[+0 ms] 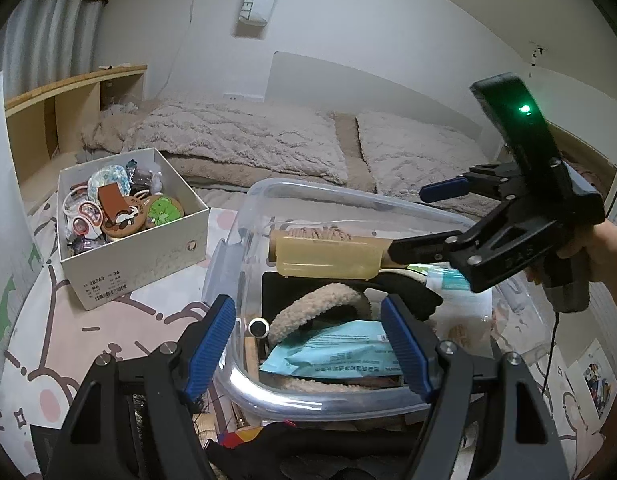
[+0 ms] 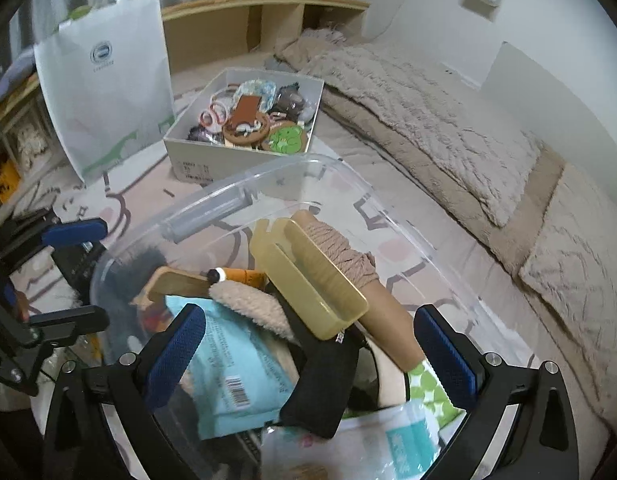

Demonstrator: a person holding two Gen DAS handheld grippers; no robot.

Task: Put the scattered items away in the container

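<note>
A clear plastic bin point(image 1: 244, 380) point(image 2: 340, 168) sits on the bed, filled with a teal packet point(image 1: 332, 350) point(image 2: 236, 364), a fluffy beige headband point(image 1: 320, 304) point(image 2: 252, 300) and other items. A yellow translucent comb-like piece with a brown roll point(image 1: 326, 256) point(image 2: 312, 276) lies on top of the pile. My left gripper point(image 1: 308, 340) is open, its jaws astride the bin's near rim. My right gripper point(image 2: 312, 356) point(image 1: 424, 218) is open above the bin's right side, with the yellow piece just beyond its fingers.
A white shoebox point(image 1: 148, 256) point(image 2: 212, 152) full of coasters and trinkets stands to the left on the patterned sheet. A white paper bag point(image 2: 104, 80) stands beyond it. Fluffy beige pillows point(image 1: 244, 136) point(image 2: 436, 108) lie at the back by the wall.
</note>
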